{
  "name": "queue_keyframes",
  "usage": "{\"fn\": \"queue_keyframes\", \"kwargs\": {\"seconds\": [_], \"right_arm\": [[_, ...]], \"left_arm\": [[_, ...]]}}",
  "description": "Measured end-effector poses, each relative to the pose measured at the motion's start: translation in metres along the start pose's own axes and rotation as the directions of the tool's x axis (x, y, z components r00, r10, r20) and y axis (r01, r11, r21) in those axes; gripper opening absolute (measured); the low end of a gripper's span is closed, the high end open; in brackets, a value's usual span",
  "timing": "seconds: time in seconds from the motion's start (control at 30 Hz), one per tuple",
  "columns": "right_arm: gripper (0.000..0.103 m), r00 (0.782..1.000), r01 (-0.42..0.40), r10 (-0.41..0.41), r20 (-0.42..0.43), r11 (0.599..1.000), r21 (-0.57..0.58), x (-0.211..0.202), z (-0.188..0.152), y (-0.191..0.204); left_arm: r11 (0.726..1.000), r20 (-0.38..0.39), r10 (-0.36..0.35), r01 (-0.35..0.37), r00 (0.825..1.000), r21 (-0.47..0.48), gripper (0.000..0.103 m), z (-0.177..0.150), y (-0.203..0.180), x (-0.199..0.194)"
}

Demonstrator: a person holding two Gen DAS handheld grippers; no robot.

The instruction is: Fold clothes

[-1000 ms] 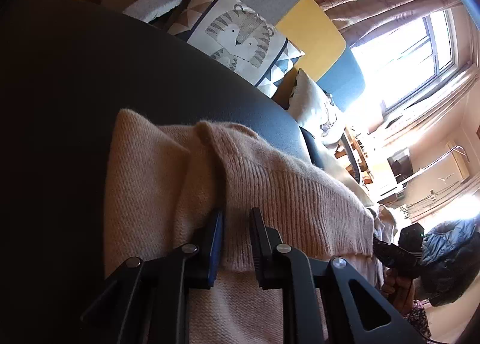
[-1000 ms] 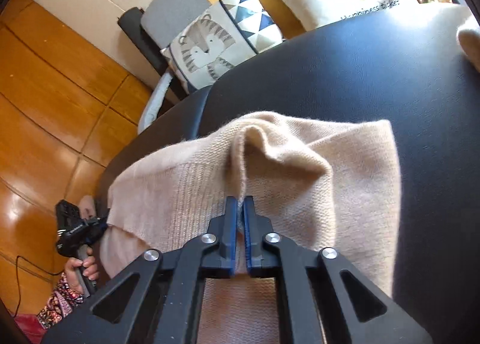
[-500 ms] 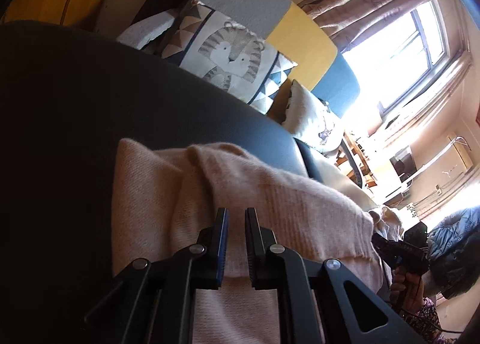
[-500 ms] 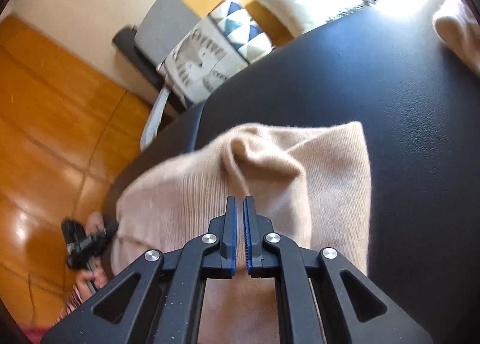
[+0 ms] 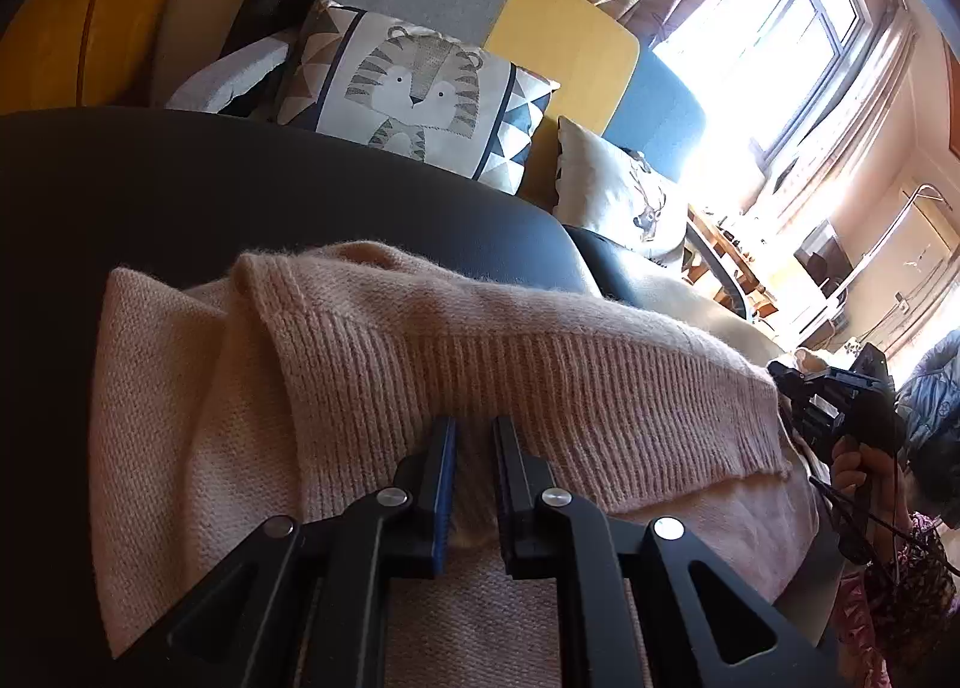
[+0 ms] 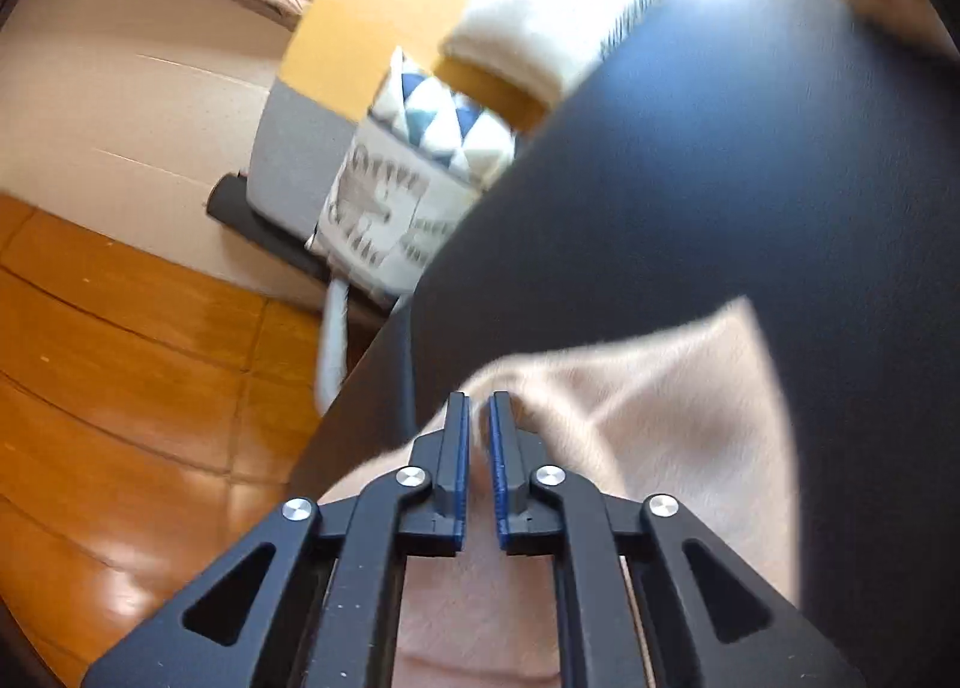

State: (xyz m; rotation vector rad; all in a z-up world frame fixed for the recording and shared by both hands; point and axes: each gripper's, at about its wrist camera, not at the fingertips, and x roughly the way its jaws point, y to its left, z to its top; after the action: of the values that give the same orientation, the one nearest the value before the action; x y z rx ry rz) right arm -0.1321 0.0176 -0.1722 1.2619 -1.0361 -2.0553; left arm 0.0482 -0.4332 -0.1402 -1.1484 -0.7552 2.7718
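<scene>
On the dark padded table [image 5: 180, 190], a pink knit sweater [image 5: 540, 364] lies with its ribbed hem folded over a lower layer, near the table edge that faces the sofa. My left gripper [image 5: 473, 436] stands at this ribbed band with its fingers a little apart; some knit sits in the gap, but I cannot tell if they really pinch it. My right gripper [image 6: 478, 418] has its fingers almost closed on a raised ridge of the sweater [image 6: 660, 418], with only a narrow gap. The right view is blurred, so I cannot judge this grip exactly.

What can go wrong, in my opinion: the knit is soft and thick, so the left fingers may slip off and leave the layer skewed. If the right fingers catch both layers together, pulling will drag the whole sweater instead of turning one layer. The table edge [image 6: 372, 376] is near, so cloth may slide down to the wooden floor [image 6: 120, 388].
</scene>
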Motion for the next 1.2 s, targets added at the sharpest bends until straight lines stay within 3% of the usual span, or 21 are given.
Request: {"fn": "queue_keyframes", "kwargs": {"seconds": [0.13,0.23,0.27,0.3,0.33,0.4,0.43,0.5,0.63,0.7,0.77,0.83,0.9,1.0,1.13,1.2], "right_arm": [[0.000,0.997,0.054,-0.052,0.061,0.998,-0.039,-0.008,0.007,-0.001],[0.007,0.999,0.037,-0.033,0.040,0.994,-0.100,-0.015,-0.001,0.008],[0.010,0.998,0.036,-0.030,0.053,0.992,-0.123,-0.019,-0.004,0.012],[0.024,0.998,0.026,-0.019,0.053,0.991,-0.135,-0.021,-0.006,0.014],[0.028,0.999,0.016,-0.009,0.051,0.989,-0.145,-0.022,-0.007,0.015],[0.027,0.999,0.032,-0.026,0.029,0.978,-0.207,-0.020,-0.011,0.023],[0.026,0.997,0.079,-0.077,0.019,0.968,-0.239,-0.013,-0.011,0.027],[0.013,0.986,0.152,-0.163,-0.019,0.953,-0.261,0.003,-0.009,0.031],[0.013,0.987,0.107,-0.130,-0.094,0.971,-0.215,0.022,-0.013,0.028],[0.014,0.995,0.037,-0.049,-0.089,0.991,-0.129,0.023,-0.011,0.019],[0.025,0.997,-0.018,0.014,-0.074,0.998,-0.058,0.024,-0.009,0.010],[0.022,0.998,0.008,-0.012,-0.064,0.998,-0.070,0.026,-0.008,0.006],[0.003,0.999,0.008,-0.012,-0.049,0.998,-0.069,0.022,-0.007,0.005],[0.003,1.000,-0.005,0.006,0.011,0.998,-0.055,0.004,-0.008,0.000],[0.006,0.996,0.067,-0.062,0.061,0.993,-0.094,-0.008,-0.015,0.004],[0.006,0.994,0.106,-0.103,0.037,0.989,-0.106,-0.003,-0.010,0.001]], "left_arm": [[1.000,0.022,0.006,-0.007,1.000,0.010,0.011,-0.004,-0.001,0.000],[1.000,0.024,-0.002,0.002,1.000,0.001,0.011,-0.004,0.001,0.000],[1.000,0.025,-0.007,0.007,1.000,-0.004,0.011,-0.004,0.002,0.001],[1.000,0.025,-0.012,0.012,1.000,-0.008,0.011,-0.004,0.003,0.001],[1.000,0.026,-0.017,0.017,1.000,-0.012,0.011,-0.004,0.004,0.001],[0.999,0.027,-0.027,0.028,0.999,-0.021,0.011,-0.004,0.006,0.001],[0.999,0.028,-0.030,0.030,0.999,-0.024,0.011,-0.004,0.007,0.002],[0.999,0.029,-0.030,0.031,0.999,-0.025,0.011,-0.005,0.007,0.002],[1.000,0.033,-0.009,0.009,0.999,-0.008,0.011,-0.005,0.003,0.002],[1.000,0.034,-0.002,0.002,0.999,-0.002,0.011,-0.005,0.001,0.002],[1.000,0.035,-0.003,0.003,0.999,-0.002,0.011,-0.006,0.001,0.002],[1.000,0.036,-0.006,0.007,0.999,-0.004,0.011,-0.006,0.002,0.002],[1.000,0.037,-0.011,0.011,0.999,-0.008,0.011,-0.006,0.003,0.002],[1.000,0.037,-0.019,0.020,0.999,-0.016,0.011,-0.005,0.005,0.002],[0.999,0.038,-0.027,0.027,0.999,-0.021,0.011,-0.005,0.006,0.002],[0.999,0.038,-0.030,0.031,0.999,-0.024,0.011,-0.005,0.007,0.003]]}}
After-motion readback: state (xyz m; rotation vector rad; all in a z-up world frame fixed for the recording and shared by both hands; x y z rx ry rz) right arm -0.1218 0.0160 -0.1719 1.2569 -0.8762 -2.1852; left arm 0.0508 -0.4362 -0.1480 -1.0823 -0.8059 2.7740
